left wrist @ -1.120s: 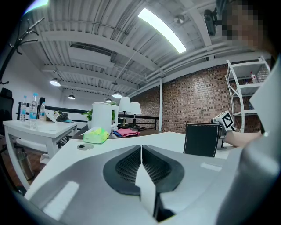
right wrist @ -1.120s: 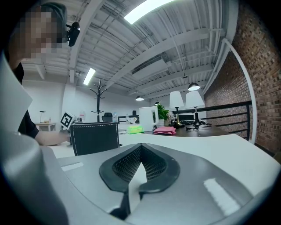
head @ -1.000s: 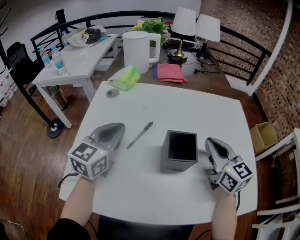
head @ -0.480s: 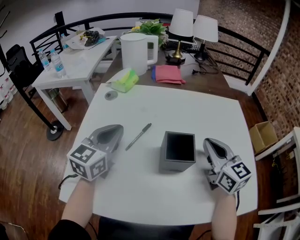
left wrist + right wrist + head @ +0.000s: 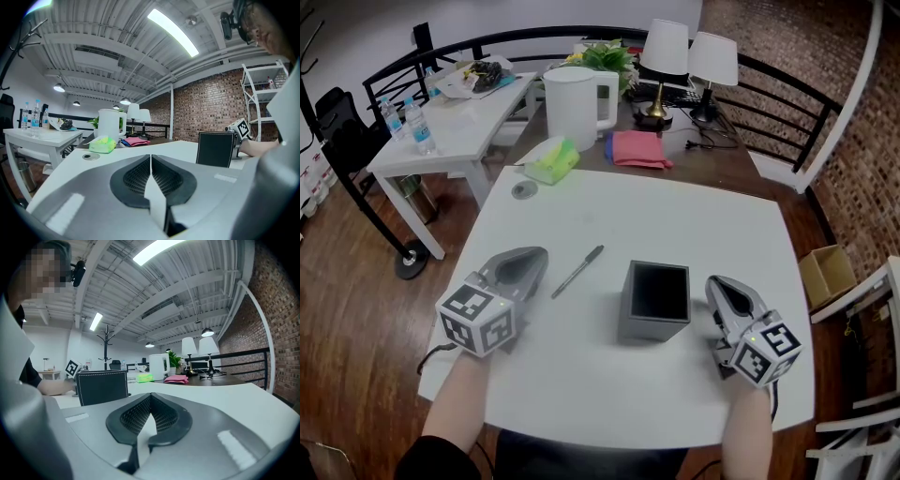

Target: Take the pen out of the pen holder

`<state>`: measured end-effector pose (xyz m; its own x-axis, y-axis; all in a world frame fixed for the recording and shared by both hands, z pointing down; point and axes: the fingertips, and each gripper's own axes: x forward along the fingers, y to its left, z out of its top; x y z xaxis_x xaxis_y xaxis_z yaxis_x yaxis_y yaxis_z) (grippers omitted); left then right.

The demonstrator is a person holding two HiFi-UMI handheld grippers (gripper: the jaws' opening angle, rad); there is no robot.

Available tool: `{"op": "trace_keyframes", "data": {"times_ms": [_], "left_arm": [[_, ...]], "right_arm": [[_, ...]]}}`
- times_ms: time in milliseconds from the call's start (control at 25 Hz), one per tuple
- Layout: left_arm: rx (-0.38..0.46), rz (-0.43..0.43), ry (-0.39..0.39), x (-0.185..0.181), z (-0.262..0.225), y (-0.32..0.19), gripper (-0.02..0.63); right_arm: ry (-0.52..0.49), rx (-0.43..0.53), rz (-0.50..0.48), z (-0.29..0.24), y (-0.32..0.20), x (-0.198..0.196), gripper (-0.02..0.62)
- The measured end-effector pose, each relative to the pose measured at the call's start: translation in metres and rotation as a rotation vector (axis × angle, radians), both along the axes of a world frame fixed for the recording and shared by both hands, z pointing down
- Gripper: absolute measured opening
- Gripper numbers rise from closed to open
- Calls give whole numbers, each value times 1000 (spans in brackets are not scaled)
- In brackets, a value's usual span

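The dark pen lies flat on the white table, left of the grey square pen holder, whose dark inside shows nothing. My left gripper rests on the table just left of the pen, jaws shut and empty. My right gripper sits right of the holder, also shut with nothing in it. The left gripper view has the closed jaws in front and the holder ahead to the right. In the right gripper view the jaws meet, and the holder stands to the left.
Beyond the table's far edge stand a white jug, a green packet, a pink cloth and two lamps. A small round disc lies at the far left corner. A white side table holds water bottles.
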<state>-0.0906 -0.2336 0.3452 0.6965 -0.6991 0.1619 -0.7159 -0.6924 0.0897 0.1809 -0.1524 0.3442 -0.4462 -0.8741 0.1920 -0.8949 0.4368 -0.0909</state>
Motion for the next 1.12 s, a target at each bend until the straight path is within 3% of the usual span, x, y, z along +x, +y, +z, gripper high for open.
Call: {"op": "trace_keyframes", "data": {"times_ms": [1120], "left_arm": [[0, 2, 1, 0, -1, 0, 9]], "right_arm": [[-3, 2, 17, 0, 1, 2, 13]]}}
